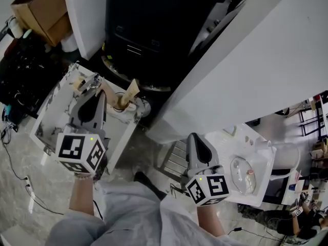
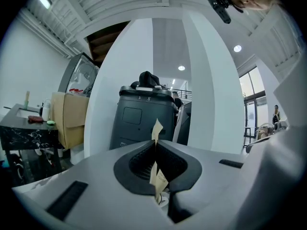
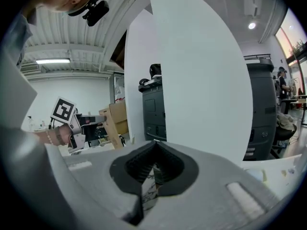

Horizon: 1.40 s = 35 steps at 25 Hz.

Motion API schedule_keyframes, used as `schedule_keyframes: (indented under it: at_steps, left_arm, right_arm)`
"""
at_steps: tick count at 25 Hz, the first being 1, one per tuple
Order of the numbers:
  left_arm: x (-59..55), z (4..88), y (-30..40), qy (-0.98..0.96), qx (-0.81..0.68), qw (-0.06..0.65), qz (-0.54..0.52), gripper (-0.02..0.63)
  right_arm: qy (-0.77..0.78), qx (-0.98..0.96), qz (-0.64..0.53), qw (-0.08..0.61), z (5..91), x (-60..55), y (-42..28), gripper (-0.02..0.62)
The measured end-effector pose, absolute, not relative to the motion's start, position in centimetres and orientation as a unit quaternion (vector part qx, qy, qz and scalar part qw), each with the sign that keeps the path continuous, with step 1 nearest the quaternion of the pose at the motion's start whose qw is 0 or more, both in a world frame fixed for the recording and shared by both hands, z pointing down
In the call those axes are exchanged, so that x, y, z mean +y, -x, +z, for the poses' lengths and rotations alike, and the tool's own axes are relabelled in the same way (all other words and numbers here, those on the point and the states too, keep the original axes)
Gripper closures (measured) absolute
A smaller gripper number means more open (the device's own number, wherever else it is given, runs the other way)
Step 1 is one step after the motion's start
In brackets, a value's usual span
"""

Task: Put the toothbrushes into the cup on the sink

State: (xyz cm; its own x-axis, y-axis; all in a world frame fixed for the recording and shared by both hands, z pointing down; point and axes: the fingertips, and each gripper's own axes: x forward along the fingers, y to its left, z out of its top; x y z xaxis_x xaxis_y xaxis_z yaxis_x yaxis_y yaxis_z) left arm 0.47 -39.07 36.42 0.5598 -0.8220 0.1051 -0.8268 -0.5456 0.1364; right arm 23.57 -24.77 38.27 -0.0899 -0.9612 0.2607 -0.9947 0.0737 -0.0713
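My left gripper (image 1: 96, 86) (image 2: 156, 145) is shut on a tan paper-wrapped toothbrush (image 2: 156, 128). In the head view the tan wrapper (image 1: 129, 92) pokes out over the marbled white stand (image 1: 54, 111) at the left. My right gripper (image 1: 193, 138) (image 3: 153, 145) hangs lower, just left of the white sink (image 1: 266, 181). Its jaws are shut, with a thin white printed packet (image 3: 148, 188) pinched between them. The left gripper (image 3: 72, 123) with its tan wrapper also shows in the right gripper view. A pale cylinder (image 1: 285, 157), perhaps the cup, stands at the sink's far side.
A big white slanted panel (image 1: 256, 60) runs above the sink. A dark grey machine (image 1: 154, 29) stands behind the marbled stand, with a cardboard box (image 1: 41, 12) at the back left. Cables (image 1: 15, 173) trail on the floor. People are far off at the right.
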Motion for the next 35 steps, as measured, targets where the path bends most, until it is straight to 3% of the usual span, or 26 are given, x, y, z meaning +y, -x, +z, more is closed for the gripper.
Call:
schedule_keyframes:
  at_steps: [21,35]
  left_arm:
    - [-43.8,46.2,-3.3,-0.860,-0.485,0.137,0.079,0.600]
    - [-43.5,49.3,-5.2,-0.876,-0.449,0.134,0.114,0.600]
  right_arm:
    - [-0.665,-0.728,0.143,0.087,40.7,-25.9,-25.7,0.595]
    - [-0.664,-0.729,0.137,0.090,40.1,-25.5,-25.5,0.595]
